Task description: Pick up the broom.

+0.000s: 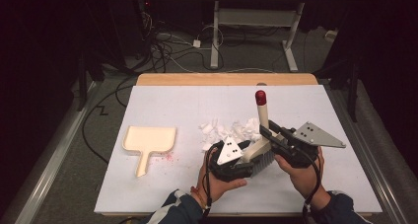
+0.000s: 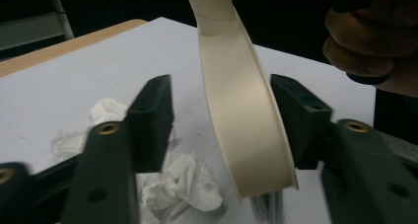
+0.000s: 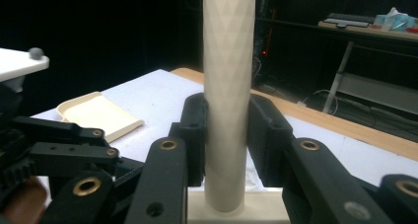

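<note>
So far nothing is swept: the crumpled white paper scraps [image 1: 229,129] lie mid-bench, the cream plastic dustpan [image 1: 149,141] waits at nine o'clock. The right tool [image 1: 270,133] clenches the cream red-capped brush [image 1: 260,116]'s handle; the left tool [image 1: 246,157] stands released around its head.

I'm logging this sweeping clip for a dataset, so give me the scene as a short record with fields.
tool: cream brush with a red-capped handle, bristles down on the table
right gripper: shut on the brush handle
left gripper: jaws open on either side of the brush head, one jaw touching it
debris: crumpled white paper scraps just beyond the brush
dustpan: cream, lying flat to the left, apart from the scraps
surface: white table
</note>
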Motion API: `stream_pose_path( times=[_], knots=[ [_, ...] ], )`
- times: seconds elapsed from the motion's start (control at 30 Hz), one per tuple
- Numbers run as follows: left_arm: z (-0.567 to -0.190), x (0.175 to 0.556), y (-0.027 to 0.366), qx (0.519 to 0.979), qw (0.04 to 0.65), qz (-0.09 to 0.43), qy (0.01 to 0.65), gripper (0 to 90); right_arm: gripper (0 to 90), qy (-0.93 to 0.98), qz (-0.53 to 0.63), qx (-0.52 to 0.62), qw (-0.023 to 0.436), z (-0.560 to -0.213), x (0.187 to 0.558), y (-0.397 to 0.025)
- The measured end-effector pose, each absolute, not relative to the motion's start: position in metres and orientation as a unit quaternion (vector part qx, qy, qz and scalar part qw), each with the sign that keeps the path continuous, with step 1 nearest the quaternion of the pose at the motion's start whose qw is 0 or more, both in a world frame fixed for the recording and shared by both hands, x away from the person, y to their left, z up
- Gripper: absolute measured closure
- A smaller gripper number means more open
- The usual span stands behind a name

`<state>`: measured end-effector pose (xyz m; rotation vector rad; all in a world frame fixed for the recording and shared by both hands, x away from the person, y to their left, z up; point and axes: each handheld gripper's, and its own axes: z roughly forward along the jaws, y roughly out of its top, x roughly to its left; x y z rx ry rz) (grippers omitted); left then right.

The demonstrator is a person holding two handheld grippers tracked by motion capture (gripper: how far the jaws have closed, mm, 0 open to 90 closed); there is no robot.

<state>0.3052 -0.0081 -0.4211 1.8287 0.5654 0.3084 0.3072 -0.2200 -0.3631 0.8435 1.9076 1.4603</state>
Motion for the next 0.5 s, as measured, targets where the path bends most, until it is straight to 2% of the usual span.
stream_pose_path(
  times=[0.13, 0.37, 0.5],
  knots=[
    [-0.423, 0.306, -0.004, 0.779, 0.569, 0.124, 0.234, 62.3, 71.9, 0.715, 0.553, 0.316, 0.287, -0.363, 0.304, -0.219],
    [-0.416, 0.311, 0.016, 0.798, 0.554, 0.116, 0.209, 65.5, 69.9, 0.738, 0.551, 0.299, 0.249, -0.358, 0.304, -0.226],
    [-0.406, 0.310, 0.029, 0.814, 0.541, 0.110, 0.180, 65.6, 57.5, 0.762, 0.557, 0.253, 0.213, -0.352, 0.305, -0.231]
  ],
)
